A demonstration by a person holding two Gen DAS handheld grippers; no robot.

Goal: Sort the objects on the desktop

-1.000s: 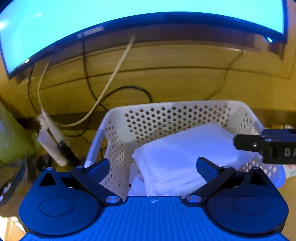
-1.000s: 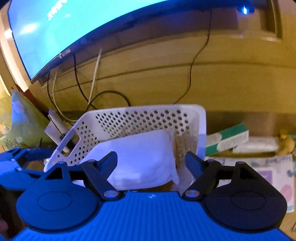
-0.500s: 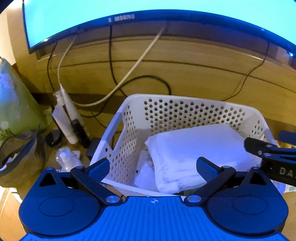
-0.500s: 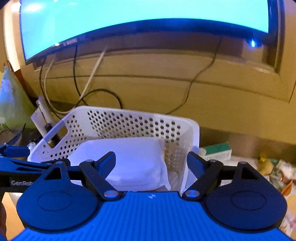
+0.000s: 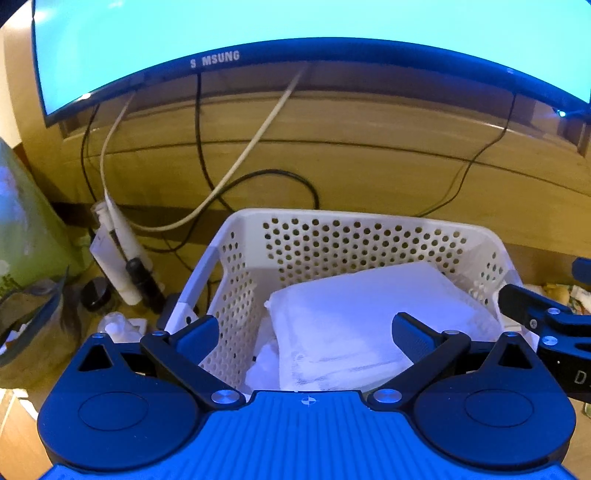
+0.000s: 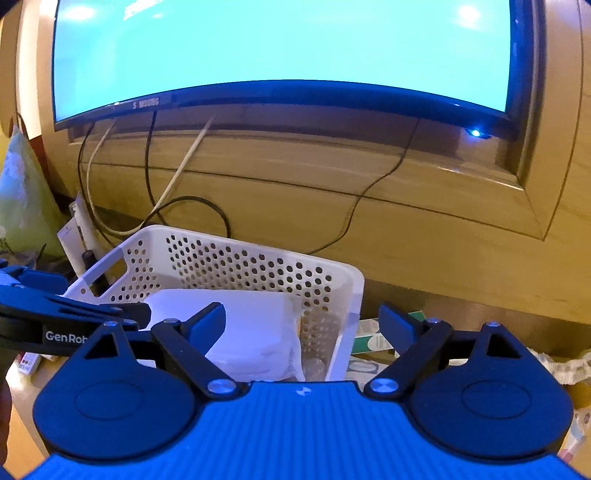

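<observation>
Monitor [image 6: 280, 48] fills more view; wooden wall [image 6: 369, 206].

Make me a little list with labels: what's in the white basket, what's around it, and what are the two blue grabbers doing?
basket: white basket with holes, standing on a wooden desktop
inside: white packet lying flat, smaller white bits beside it
behind: lit monitor, cables hanging below it
left of basket: white tube, small dark jar
right of basket: green and white box
left gripper: open, holding nothing, over the basket's near edge
right gripper: open, holding nothing, at the basket's right wall
</observation>
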